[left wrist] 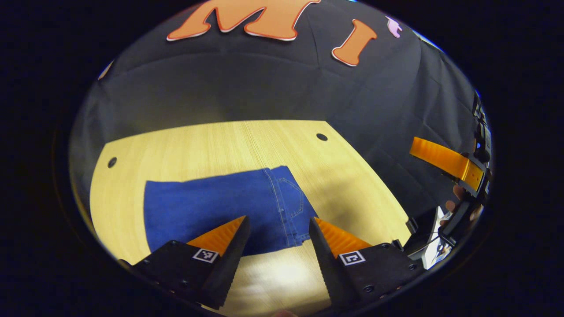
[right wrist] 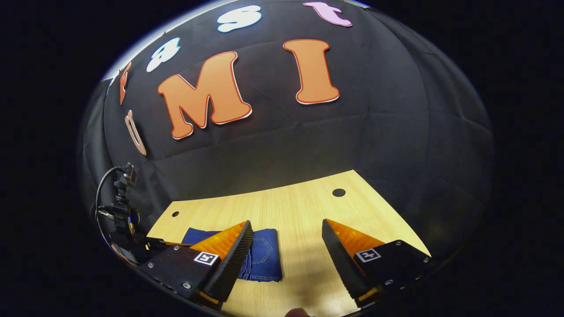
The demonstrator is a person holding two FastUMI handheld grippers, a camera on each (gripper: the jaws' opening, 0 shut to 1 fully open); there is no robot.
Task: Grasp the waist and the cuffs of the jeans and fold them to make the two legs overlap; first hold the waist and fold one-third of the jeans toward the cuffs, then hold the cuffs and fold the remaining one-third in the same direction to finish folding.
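Both grippers, left gripper (left wrist: pixel 278 231) and right gripper (right wrist: pixel 286 235), hang wide open, holding nothing.
Folded jeans (left wrist: pixel 220 204) lie flat, apparently nearer the tabletop's (left wrist: pixel 211 141) front edge.

We see a pale wooden table (left wrist: pixel 211 145) with round dark holes (left wrist: pixel 321 137) near its far corners. Behind it hangs a creased black cloth wall (right wrist: pixel 396 132). Light glares off the table's near edge.

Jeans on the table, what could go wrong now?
The jeans lie flat on the table, both grippers open above them. The left gripper might pinch only the top layer, so the fold comes apart. The jeans sit near the table's front edge; a tug from the right gripper could drag them off.
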